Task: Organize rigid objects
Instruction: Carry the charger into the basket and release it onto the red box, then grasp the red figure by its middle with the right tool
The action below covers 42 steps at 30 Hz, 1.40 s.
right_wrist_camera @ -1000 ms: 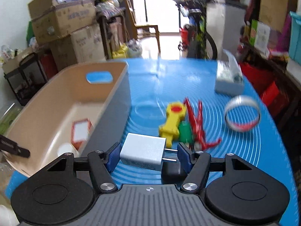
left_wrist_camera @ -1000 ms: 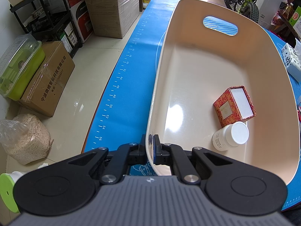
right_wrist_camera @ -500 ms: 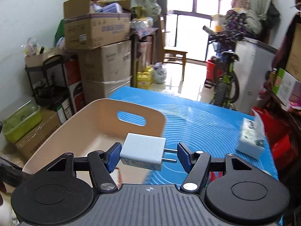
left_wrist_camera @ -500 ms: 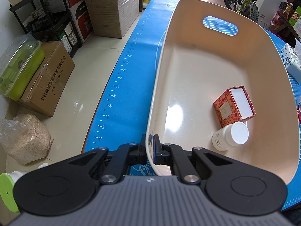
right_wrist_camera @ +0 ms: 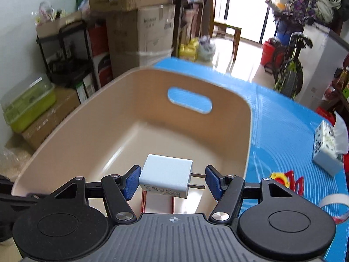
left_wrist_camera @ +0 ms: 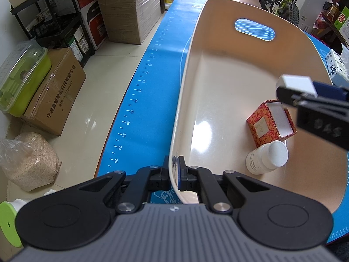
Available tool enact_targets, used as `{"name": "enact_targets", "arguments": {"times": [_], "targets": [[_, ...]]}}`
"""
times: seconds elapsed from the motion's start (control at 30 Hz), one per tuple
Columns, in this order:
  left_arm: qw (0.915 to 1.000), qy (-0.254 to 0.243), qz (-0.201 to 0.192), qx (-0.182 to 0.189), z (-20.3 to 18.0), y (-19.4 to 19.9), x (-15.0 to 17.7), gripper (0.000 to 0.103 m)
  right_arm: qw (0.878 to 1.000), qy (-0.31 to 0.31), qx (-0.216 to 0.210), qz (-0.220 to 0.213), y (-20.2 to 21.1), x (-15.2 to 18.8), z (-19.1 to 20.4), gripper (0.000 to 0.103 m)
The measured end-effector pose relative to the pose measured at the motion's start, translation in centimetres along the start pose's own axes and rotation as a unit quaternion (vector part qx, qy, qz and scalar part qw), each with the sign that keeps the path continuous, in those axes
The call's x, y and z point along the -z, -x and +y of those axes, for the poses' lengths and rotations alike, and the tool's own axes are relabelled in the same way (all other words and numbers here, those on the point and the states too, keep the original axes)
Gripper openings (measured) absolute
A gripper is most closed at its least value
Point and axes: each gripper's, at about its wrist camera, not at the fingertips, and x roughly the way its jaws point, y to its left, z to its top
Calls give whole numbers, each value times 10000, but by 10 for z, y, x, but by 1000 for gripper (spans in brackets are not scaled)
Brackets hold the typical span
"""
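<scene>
My left gripper [left_wrist_camera: 173,172] is shut on the near rim of the beige bin [left_wrist_camera: 181,100], which sits on the blue mat. Inside the bin lie a red patterned box [left_wrist_camera: 265,125] and a white pill bottle [left_wrist_camera: 267,158]. My right gripper [right_wrist_camera: 173,180] is shut on a white plug charger [right_wrist_camera: 165,179], gripped between its body and its prongs, and holds it above the bin [right_wrist_camera: 247,126]. The right gripper and the charger [left_wrist_camera: 295,84] also show in the left wrist view, over the red box.
On the mat right of the bin lie a tissue pack [right_wrist_camera: 326,147], a yellow toy [right_wrist_camera: 278,178], red clips [right_wrist_camera: 295,184] and a tape ring [right_wrist_camera: 333,203]. Cardboard boxes [left_wrist_camera: 126,8], a shelf and a green container [left_wrist_camera: 19,76] stand on the floor to the left.
My right gripper has carried the charger left and forward from above the mat to above the bin's inside. The left gripper has kept its hold on the rim.
</scene>
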Motion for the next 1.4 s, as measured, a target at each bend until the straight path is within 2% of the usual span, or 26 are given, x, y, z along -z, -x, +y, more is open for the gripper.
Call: {"name": "enact_targets", "arguments": {"times": [0.3,0.37,0.6,0.83,1.07,1.23,1.4], "targets": [[10000,-15,1,3,0,1,0,7,9990,241,-37,375,-12,3,12,68],[10000,-17,1,-2,0,1,0,7,9989,240,-55,391,-12,2,11,72],[10000,-25,0,-4,0,1,0,7,9992,109,-212,306,-1,4,3,79],[10000,-23,3,-10,1,1,1,7,9984,-355,-397,-197,38,3,-23,80],[10000,-41,3,-14,2,2,1,7,9945,-720,2,-758,82,6,-80,80],[10000,-59,-3,-33,2,1,1,7,9922,-997,506,-555,81,20,-131,80],[10000,-51,1,-33,1,2,1,7,9891,-1141,908,-180,58,43,-164,80]]}}
